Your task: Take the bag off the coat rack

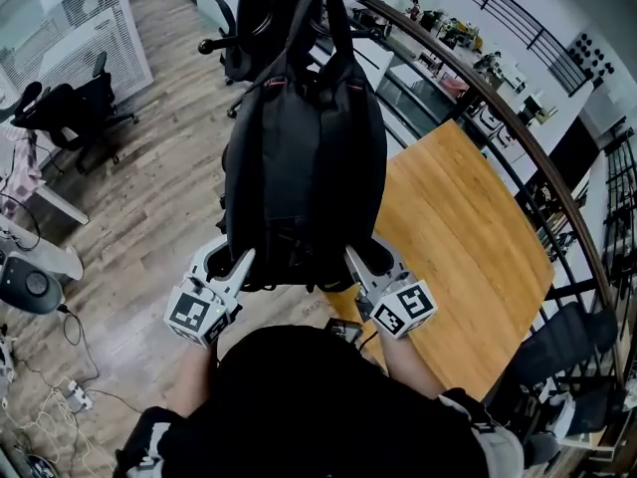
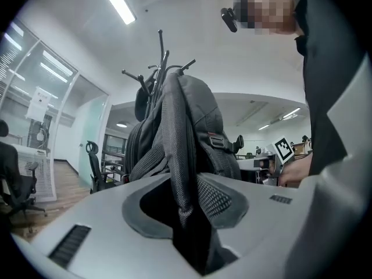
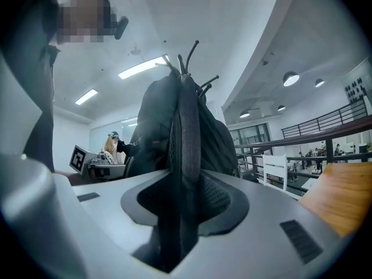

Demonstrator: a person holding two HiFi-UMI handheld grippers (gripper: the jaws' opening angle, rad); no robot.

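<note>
Currently the left gripper [image 1: 240,264] is clamped on a mesh strap [image 2: 177,173] at the lower left of the black backpack [image 1: 304,157]. The backpack hangs from the coat rack [image 2: 161,60], and its lower right edge is pinched by the right gripper [image 1: 354,258]. It is judged soft, saggy and fairly heavy.

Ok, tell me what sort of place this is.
Probably an open-plan office, perhaps on an upper level: swivel chairs, a curved railing with cluttered desks beyond it, and strip lights overhead.
</note>
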